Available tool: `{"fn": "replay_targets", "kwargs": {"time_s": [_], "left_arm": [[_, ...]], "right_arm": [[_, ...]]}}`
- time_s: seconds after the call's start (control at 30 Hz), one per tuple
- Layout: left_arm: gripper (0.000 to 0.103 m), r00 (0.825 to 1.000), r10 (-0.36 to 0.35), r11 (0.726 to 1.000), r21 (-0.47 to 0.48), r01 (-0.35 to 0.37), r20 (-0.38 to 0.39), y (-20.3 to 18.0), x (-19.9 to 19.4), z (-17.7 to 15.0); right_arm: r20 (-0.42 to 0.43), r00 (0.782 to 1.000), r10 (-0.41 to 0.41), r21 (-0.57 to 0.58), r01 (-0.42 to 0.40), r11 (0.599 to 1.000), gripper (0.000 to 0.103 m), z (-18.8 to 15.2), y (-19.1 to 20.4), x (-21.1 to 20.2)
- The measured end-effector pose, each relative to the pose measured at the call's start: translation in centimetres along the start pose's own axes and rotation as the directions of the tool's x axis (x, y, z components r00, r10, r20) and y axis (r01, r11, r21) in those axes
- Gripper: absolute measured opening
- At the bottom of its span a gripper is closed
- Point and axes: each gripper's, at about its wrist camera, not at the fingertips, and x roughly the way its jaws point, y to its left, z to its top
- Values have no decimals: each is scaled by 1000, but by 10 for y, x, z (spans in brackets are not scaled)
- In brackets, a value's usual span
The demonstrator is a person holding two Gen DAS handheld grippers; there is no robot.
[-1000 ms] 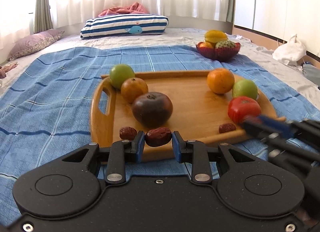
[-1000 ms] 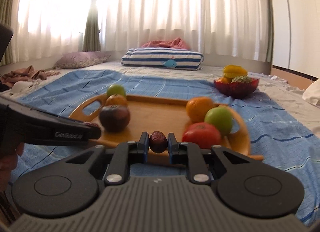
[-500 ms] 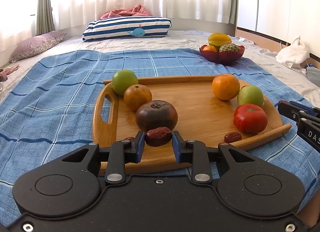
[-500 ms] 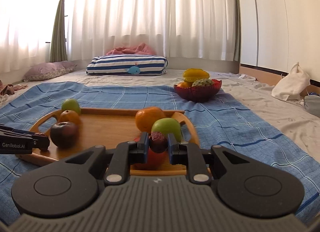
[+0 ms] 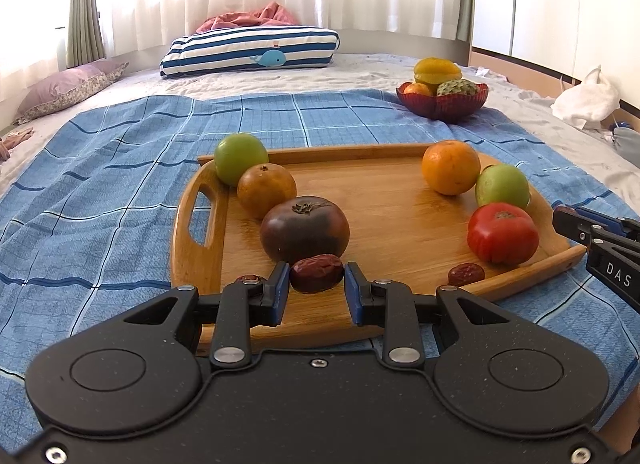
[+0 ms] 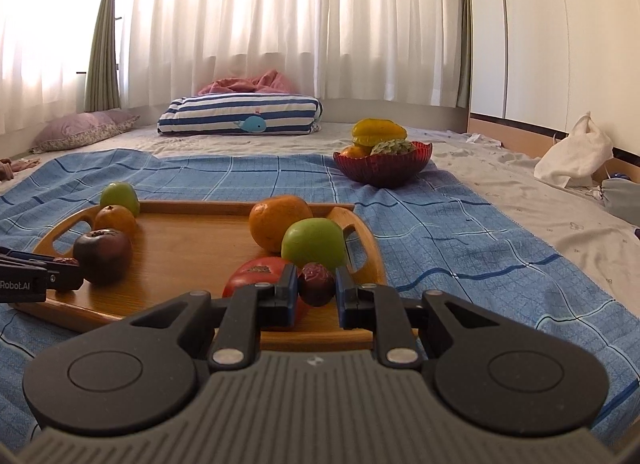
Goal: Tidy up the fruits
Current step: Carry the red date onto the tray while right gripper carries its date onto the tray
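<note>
A wooden tray (image 5: 400, 224) lies on a blue checked blanket. It holds two green apples, two oranges, a dark tomato (image 5: 305, 233), a red tomato (image 5: 503, 237) and loose red dates (image 5: 466, 274). My left gripper (image 5: 317, 288) is shut on a red date (image 5: 317, 273) above the tray's near edge. My right gripper (image 6: 317, 292) is shut on another red date (image 6: 317, 283) above the tray's right end, in front of the red tomato (image 6: 256, 276) and a green apple (image 6: 314, 244). The right gripper's tip shows at the left wrist view's right edge (image 5: 576, 224).
A red glass bowl (image 5: 442, 98) with fruit stands on the blanket beyond the tray; it also shows in the right wrist view (image 6: 382, 164). A striped pillow (image 5: 252, 49) lies at the back. A white bag (image 6: 576, 156) sits at the right.
Both grippers have lifted and drawn back from the tray, each keeping its date. The right gripper has moved to the tray's right end and turned towards the bowl.
</note>
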Motion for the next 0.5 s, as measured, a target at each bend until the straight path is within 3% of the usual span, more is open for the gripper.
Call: {"fn": "replay_targets", "kwargs": {"time_s": [0.5], "left_arm": [[28, 1000, 8, 1000, 3, -8, -25, 0, 13, -2]], "right_arm": [[-45, 999, -30, 2, 30, 1000, 23, -8, -6, 17]]}}
